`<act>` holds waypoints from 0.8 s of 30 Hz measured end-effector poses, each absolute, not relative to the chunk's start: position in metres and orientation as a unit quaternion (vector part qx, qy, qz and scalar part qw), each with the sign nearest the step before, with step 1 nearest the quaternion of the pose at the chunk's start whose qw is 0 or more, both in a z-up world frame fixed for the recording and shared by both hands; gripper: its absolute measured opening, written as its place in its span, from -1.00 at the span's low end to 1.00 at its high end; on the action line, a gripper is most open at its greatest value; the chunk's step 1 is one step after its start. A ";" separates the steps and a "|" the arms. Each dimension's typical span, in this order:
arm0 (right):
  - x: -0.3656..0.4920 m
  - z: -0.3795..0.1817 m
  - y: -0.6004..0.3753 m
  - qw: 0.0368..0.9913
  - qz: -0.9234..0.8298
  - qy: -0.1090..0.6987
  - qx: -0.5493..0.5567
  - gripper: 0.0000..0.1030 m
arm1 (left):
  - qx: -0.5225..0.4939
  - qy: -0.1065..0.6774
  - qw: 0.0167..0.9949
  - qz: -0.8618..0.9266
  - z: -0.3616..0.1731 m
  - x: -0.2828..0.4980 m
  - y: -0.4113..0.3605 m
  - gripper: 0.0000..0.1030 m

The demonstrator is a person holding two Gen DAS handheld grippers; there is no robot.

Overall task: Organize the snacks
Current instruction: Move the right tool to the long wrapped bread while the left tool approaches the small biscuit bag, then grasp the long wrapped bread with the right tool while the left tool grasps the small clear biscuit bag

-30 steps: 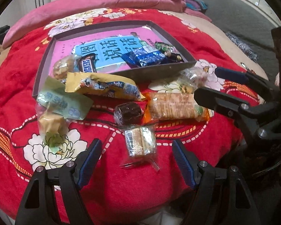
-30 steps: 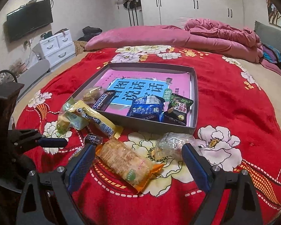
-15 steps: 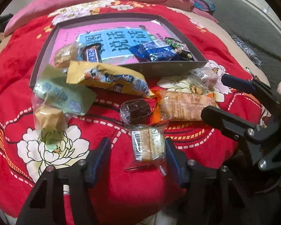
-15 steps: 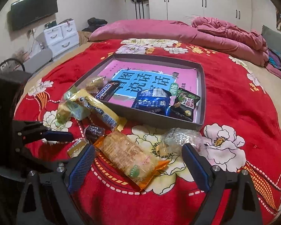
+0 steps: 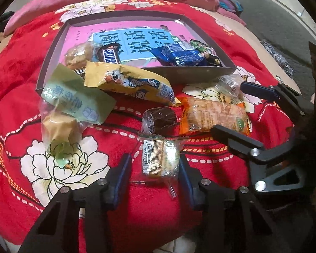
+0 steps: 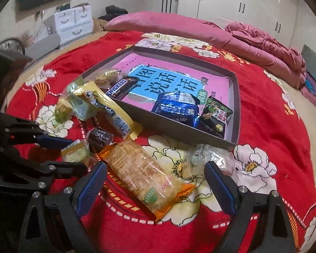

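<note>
Low in the left wrist view, the left gripper (image 5: 155, 170) has its jaws closing around a small clear-wrapped wafer (image 5: 160, 158). The wafer lies between the blue pads with a thin strip of red blanket (image 5: 31, 97) showing on each side, so the pads are not yet pressing on it.

Just above the wafer sits a dark round chocolate cake (image 5: 160, 118) in clear wrap. To its right lies an orange cracker pack (image 5: 214, 116), and up and left a yellow candy bag (image 5: 128, 82) rests against the near wall of the grey tray (image 5: 191, 73). At the left of the frame lies a pale green pouch (image 5: 73, 99).

The right gripper (image 5: 238, 113) enters from the right edge of that view, spread wide. In its own view, the right gripper (image 6: 155, 183) stands wide apart low in the frame, straddling the cracker pack (image 6: 141, 172), which lies diagonally between the pads without touching either. A clear crinkled packet (image 6: 208, 156) lies just beside the right-hand pad.

Inside the tray (image 6: 236, 105), toward the upper middle, lie a Snickers bar (image 6: 120, 88), a blue packet (image 6: 177, 107) and a green-and-black packet (image 6: 217, 113).
</note>
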State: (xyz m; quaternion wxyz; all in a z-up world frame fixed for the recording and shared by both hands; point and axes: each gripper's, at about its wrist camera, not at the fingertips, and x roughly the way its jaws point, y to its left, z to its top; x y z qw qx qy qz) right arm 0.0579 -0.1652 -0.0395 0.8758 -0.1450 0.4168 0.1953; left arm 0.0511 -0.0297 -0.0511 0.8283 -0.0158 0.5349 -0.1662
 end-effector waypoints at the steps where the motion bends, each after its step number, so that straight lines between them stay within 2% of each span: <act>1: 0.059 -0.041 -0.162 0.874 0.195 0.417 -0.154 0.82 | -0.016 0.535 0.828 -0.166 -0.051 0.051 -0.029 -0.13; 11: 0.062 -0.057 -0.138 0.860 0.185 0.406 -0.247 0.79 | -0.019 0.539 0.825 -0.168 -0.052 0.052 -0.027 -0.13; 13: 0.060 -0.056 -0.132 0.859 0.194 0.396 -0.262 0.56 | -0.019 0.539 0.825 -0.168 -0.052 0.053 -0.027 -0.13; 14: 0.059 -0.057 -0.130 0.853 0.209 0.401 -0.260 0.15 | -0.020 0.539 0.825 -0.168 -0.052 0.053 -0.027 -0.13; 15: 0.059 -0.059 -0.127 0.848 0.219 0.406 -0.260 -0.03 | -0.020 0.539 0.825 -0.169 -0.053 0.053 -0.027 -0.13; 22: 0.072 -0.067 -0.131 0.840 0.226 0.440 -0.225 -0.03 | -0.020 0.543 0.823 -0.167 -0.055 0.054 -0.028 -0.13; 24: 0.077 -0.064 -0.136 0.841 0.233 0.448 -0.197 -0.16 | -0.017 0.544 0.822 -0.166 -0.055 0.054 -0.029 -0.14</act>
